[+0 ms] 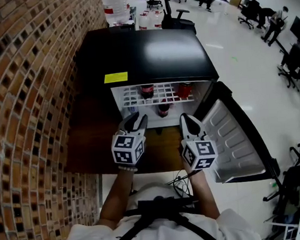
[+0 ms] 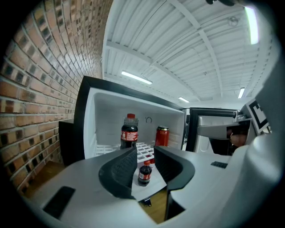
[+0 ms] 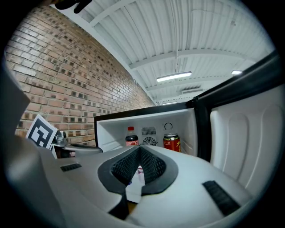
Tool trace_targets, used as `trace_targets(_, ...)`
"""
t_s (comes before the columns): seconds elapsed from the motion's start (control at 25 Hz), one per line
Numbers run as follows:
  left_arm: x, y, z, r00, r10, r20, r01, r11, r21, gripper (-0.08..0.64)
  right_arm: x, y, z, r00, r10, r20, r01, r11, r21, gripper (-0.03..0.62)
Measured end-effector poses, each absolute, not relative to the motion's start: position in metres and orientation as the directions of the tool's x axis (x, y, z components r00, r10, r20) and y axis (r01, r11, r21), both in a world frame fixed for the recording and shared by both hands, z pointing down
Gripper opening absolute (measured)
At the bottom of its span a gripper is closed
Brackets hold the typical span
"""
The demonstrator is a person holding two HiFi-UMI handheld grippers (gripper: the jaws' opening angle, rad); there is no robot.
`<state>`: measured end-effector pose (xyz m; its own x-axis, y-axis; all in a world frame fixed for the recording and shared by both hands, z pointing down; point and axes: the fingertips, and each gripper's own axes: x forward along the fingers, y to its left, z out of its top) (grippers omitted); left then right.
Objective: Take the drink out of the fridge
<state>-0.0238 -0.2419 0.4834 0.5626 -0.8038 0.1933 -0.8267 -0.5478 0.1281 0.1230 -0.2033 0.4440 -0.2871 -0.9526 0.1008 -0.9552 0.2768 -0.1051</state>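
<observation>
Against the brick wall (image 1: 20,104) sits a small black fridge (image 1: 148,53), door (image 1: 231,135) swung wide to the person's right so the inside is reachable. Drinks are all inside: a cola bottle (image 2: 129,132) and a red can (image 2: 162,136) stand upright on the white wire shelf (image 1: 131,97), well apart from each other, and a smaller cola bottle (image 2: 144,173) stands lower down near the front edge. Left hand-held gripper (image 2: 144,153) hangs just in front of the opening, pointing nearly level into it, jaws a little spread with nothing pinched. The small bottle shows through the gap but sits well beyond the pads, so it looks lined up on that bottle rather than gripping it. Right hand-held gripper (image 3: 139,149) is beside it, nearer the door, jaw tips pressed together and empty, apparently just parked out of the way. Neither touches a drink. Judging from this, the door step is done and the reach-in has not started; the left jaws would likely need to spread wider to take a bottle body. Which drink is meant I cannot tell. Risk: clipping the wire shelf or tipping the small bottle on the way in.
</observation>
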Motion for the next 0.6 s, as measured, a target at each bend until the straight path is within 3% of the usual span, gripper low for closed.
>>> trace_targets(0.2,-0.019,-0.248,0.488,0.559,-0.804,0.204,-0.829,-0.548,0.114,0.265,0.127,-0.204,0.445,-0.282,-0.954,0.099,-0.956,0.272,-0.109,0.014)
trace_targets(0.32,-0.017,-0.257,0.489,0.55,-0.81,0.203,-0.835,-0.54,0.108,0.395,0.131,-0.204,0.445,-0.275,-0.956,0.098,-0.958,0.264,-0.114,0.014)
trace_targets(0.6,-0.008,-0.282,0.489,0.545,-0.815,0.196,-0.838,-0.541,0.079,0.487,0.141,-0.208,0.447,-0.255,-0.962,0.097,-0.962,0.242,-0.125,0.014)
